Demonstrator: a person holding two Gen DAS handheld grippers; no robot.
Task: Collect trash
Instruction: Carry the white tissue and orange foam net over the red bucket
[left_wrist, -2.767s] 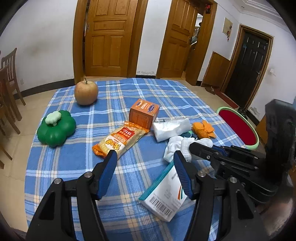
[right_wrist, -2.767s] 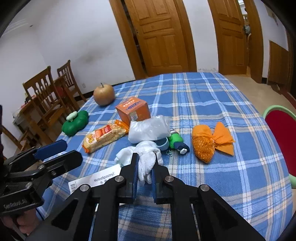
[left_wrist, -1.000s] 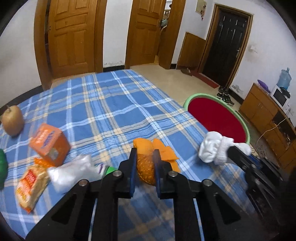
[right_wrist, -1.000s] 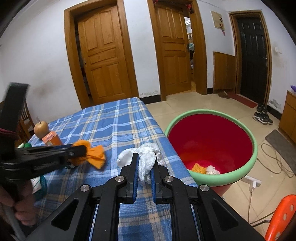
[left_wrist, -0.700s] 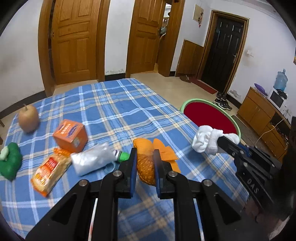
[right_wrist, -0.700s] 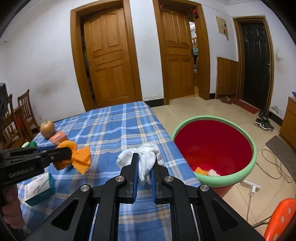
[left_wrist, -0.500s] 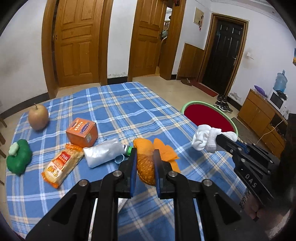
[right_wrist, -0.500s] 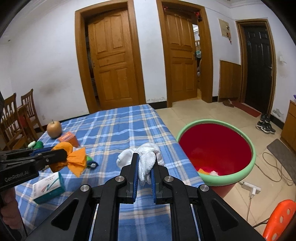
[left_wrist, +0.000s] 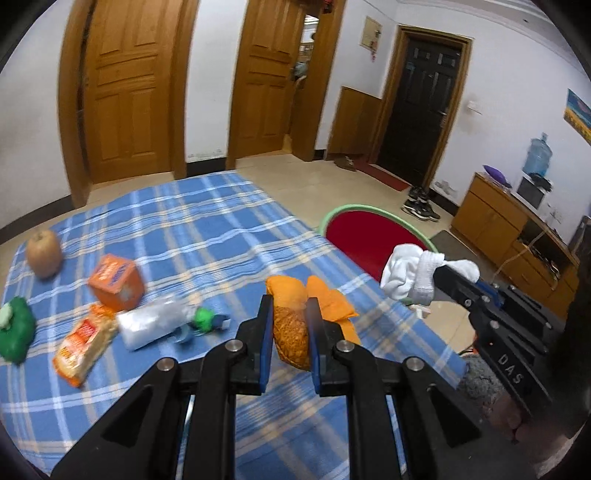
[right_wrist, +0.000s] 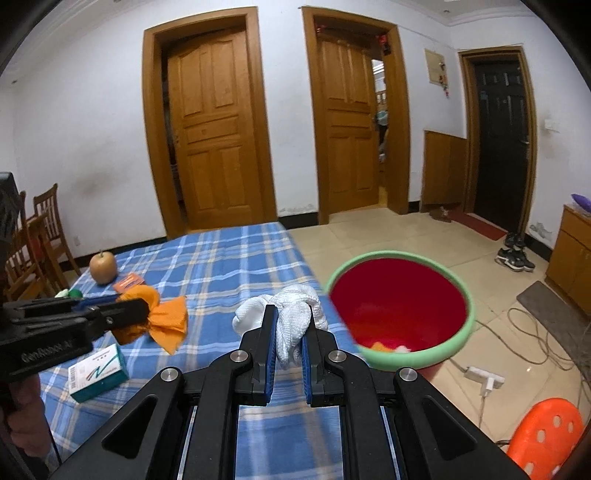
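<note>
My left gripper is shut on an orange snack bag, held above the blue plaid table; the right wrist view shows the same orange bag at the left. A bunched white cloth is pinched in my shut right gripper, raised over the table's right edge. In the left wrist view that white cloth hangs at the right. The red bin with a green rim stands on the floor beside the table, with a few scraps at its bottom; the bin is partly behind the cloth.
On the table lie an apple, an orange box, a snack packet, a clear plastic bag, a green toy and a teal-and-white carton. An orange stool, power strip with cables and wooden chairs stand around.
Both grippers have risen and pulled back with their loads, so more of the table shows. The bin now sits farther off in both views.
</note>
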